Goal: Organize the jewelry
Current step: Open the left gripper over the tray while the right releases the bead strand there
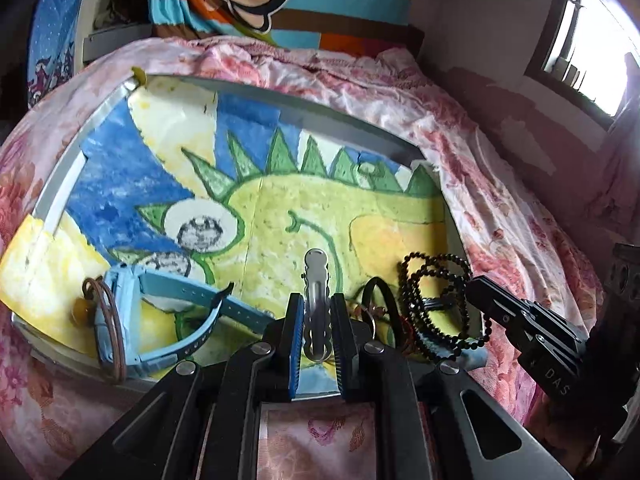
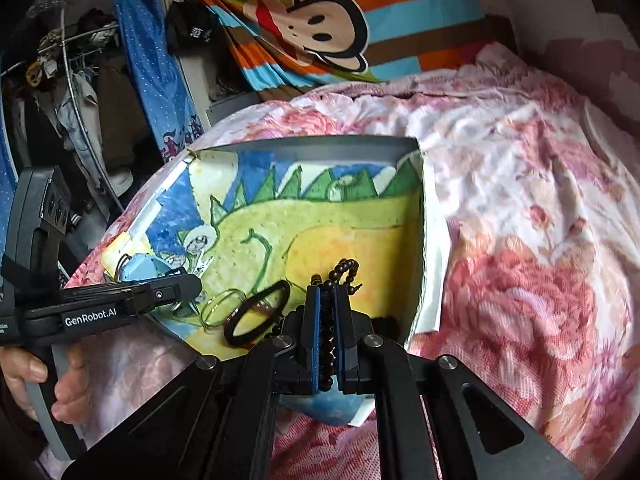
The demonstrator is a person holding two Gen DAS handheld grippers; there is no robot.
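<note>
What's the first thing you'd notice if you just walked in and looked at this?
The big crayon dinosaur drawing lying in the grey tray on the flowery bed, and the monkey blanket behind it. Up close, the left gripper pinches a silver hair clip, and the right gripper squeezes a string of dark beads. A blue watch lies at the tray's left side.

I count one silver hair clip [image 1: 317,300], one blue watch [image 1: 132,320], one black bead strand [image 1: 440,300], one black ring band [image 2: 256,316], one brown hair tie [image 1: 108,320], one tray [image 1: 256,92]
</note>
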